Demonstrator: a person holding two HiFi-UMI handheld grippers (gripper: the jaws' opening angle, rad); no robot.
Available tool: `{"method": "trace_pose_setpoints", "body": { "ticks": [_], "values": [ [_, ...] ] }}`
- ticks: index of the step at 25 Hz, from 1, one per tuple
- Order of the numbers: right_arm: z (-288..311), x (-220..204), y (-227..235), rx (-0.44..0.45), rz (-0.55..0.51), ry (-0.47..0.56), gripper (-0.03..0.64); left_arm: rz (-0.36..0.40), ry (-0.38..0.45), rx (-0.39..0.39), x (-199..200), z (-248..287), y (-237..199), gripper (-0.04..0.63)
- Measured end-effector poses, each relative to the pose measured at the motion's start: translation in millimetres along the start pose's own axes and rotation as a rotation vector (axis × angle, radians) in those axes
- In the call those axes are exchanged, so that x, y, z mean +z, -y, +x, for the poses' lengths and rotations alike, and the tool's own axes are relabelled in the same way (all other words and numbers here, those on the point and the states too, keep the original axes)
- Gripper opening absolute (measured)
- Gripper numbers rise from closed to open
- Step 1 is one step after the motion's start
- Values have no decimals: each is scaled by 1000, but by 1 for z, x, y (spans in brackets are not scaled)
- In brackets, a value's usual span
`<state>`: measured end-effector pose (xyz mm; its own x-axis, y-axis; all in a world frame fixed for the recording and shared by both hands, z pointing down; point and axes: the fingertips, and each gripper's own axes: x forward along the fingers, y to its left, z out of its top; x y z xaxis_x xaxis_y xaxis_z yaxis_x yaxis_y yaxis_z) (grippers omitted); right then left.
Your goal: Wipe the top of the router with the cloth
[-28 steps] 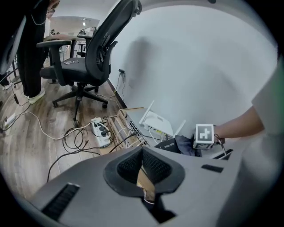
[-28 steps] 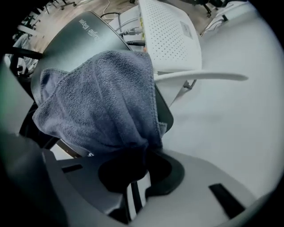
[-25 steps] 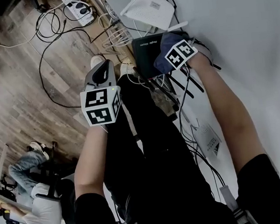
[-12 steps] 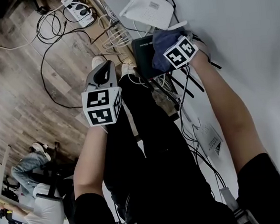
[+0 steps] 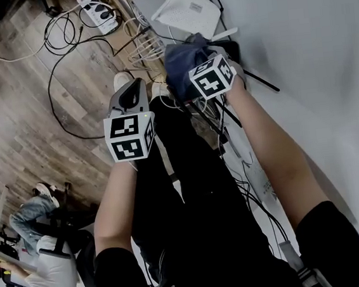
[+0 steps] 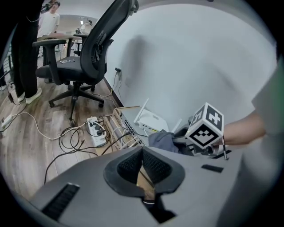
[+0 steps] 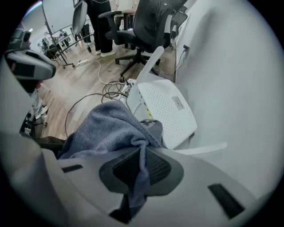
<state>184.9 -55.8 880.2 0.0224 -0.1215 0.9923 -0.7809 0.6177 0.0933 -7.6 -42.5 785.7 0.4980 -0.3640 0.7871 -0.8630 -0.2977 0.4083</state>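
In the head view a blue-grey cloth [image 5: 179,59] lies over the black router, of which only a dark edge [image 5: 233,46] and thin black antennas [image 5: 259,80] show. My right gripper [image 5: 195,68] is shut on the cloth and sits over the router. In the right gripper view the cloth [image 7: 108,128] bunches out from between the right gripper's [image 7: 142,165] closed jaws. A white router [image 5: 187,8] stands just beyond, also visible [image 7: 166,111] past the cloth. My left gripper [image 5: 130,90] hangs left of the router, and in its own view [image 6: 142,166] it is shut and holds nothing.
A white power strip [image 5: 98,5] and loose cables [image 5: 62,63] lie on the wood floor at the left. A wire rack [image 5: 147,45] stands beside the routers. The pale wall [image 5: 309,43] is at the right. An office chair [image 6: 84,57] stands further back.
My right gripper has swept left with the cloth across the black router, so the cloth now covers most of its top. The left gripper has barely moved.
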Motion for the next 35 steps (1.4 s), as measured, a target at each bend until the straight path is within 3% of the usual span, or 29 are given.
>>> {"method": "trace_pose_setpoints", "body": {
  "ticks": [5, 9, 14, 20, 29, 35],
  "values": [
    [-6, 25, -35, 121, -38, 78, 21, -2, -2, 2, -3, 0, 0, 3],
    [-6, 34, -46, 134, -87, 88, 21, 5, -2, 1, -2, 0, 0, 3],
    [-8, 34, -48, 141, -58, 124, 21, 11, 0, -4, 1, 4, 1, 3],
    [-14, 19, -87, 252, -112, 85, 21, 25, -15, -12, -5, 5, 6, 3],
    [-15, 12, -90, 248, -140, 119, 23, 49, -25, -30, -6, 8, 11, 3],
    [-9, -9, -64, 248, -128, 63, 23, 56, -38, -31, -10, 8, 7, 3]
  ]
}}
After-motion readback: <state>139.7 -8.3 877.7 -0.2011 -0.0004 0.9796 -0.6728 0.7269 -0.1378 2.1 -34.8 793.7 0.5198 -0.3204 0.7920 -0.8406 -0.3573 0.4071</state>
